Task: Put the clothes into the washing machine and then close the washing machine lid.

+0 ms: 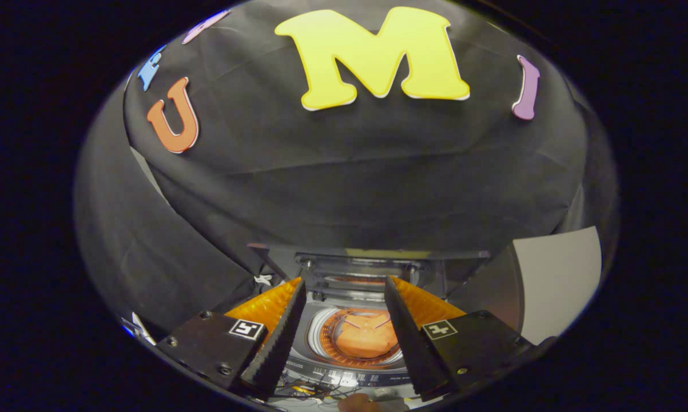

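A small top-loading washing machine (pixel 321 329) stands below and ahead of my gripper (pixel 344 289). Its transparent lid (pixel 366 272) is raised upright at the back. Inside the round drum lies an orange garment (pixel 365 337), seen through the gap between my fingers. My gripper hangs above the machine with its fingers spread apart and nothing between them. The control panel (pixel 349 377) runs along the machine's near edge.
Black cloth walls rise behind and to the left of the machine. A pale board (pixel 558 280) stands to the right. Cables (pixel 306 392) lie in front of the machine, and part of a hand (pixel 360 403) shows just below the panel.
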Tool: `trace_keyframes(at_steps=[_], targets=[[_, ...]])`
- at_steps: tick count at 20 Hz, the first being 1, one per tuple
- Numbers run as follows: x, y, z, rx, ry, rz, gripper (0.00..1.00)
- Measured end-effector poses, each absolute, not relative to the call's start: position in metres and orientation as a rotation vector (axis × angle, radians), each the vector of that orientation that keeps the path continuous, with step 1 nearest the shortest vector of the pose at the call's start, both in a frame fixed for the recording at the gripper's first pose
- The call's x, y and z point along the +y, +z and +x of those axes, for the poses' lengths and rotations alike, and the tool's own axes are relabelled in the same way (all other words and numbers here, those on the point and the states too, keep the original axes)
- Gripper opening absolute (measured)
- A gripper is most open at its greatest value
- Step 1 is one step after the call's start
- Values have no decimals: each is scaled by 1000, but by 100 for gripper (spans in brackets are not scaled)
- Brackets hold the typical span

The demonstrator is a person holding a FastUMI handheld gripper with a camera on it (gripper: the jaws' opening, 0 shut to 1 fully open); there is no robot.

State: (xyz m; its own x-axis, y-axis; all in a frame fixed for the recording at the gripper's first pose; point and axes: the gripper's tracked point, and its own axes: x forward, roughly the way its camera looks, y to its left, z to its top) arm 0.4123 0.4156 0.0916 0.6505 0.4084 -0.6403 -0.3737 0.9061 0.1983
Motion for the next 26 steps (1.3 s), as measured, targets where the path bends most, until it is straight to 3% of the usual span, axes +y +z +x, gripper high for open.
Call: trace_keyframes(at_steps=[17, 26], targets=[[448, 50, 519, 778, 428, 81, 86], [450, 17, 534, 792, 393, 56, 86]])
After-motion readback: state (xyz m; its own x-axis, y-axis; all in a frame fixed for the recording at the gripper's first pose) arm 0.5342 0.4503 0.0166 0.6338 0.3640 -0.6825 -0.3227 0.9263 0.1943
